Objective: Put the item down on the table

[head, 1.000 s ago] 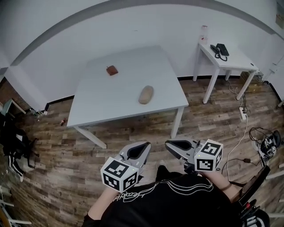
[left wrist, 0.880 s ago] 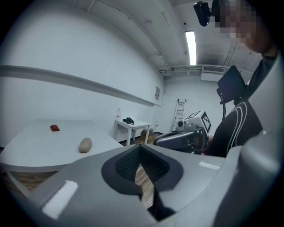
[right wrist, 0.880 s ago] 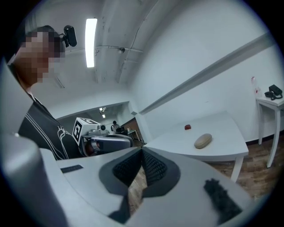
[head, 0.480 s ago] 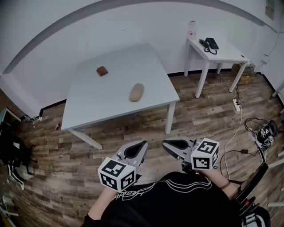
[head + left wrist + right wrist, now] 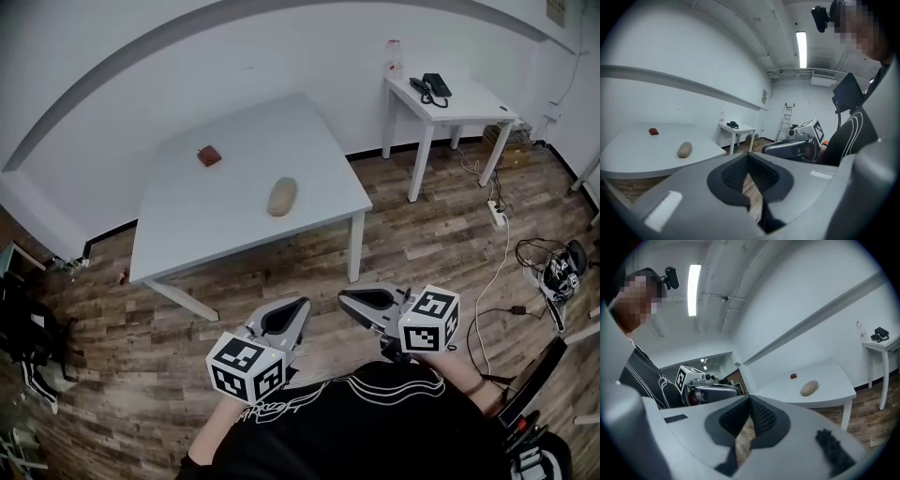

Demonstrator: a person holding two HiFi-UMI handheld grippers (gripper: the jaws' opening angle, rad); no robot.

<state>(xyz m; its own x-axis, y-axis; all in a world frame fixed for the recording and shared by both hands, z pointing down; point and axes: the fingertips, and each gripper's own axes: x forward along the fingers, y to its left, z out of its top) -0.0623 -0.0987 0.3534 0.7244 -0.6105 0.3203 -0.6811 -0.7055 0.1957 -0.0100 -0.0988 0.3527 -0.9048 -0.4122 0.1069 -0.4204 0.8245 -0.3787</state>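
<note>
Found left gripper (image 5: 295, 309) and right gripper (image 5: 354, 302) held low, close to the person, over wood floor (image 5: 281, 272) and well apart from the bench (image 5: 234, 230). Confirmed fingers of both clenched on nothing, with pads meeting at the tips and only floor showing through the gap behind. Located tan oval item (image 5: 282, 196) lying flat on the bench toward its near right part, free of any grip. Noted small red-brown object (image 5: 209, 156) farther back, apart from it. Placed the item ahead of the fingers and slightly left, long axis running roughly away from the person, far end tilted a little right. Judged left gripper the nearer and the placing complete
</note>
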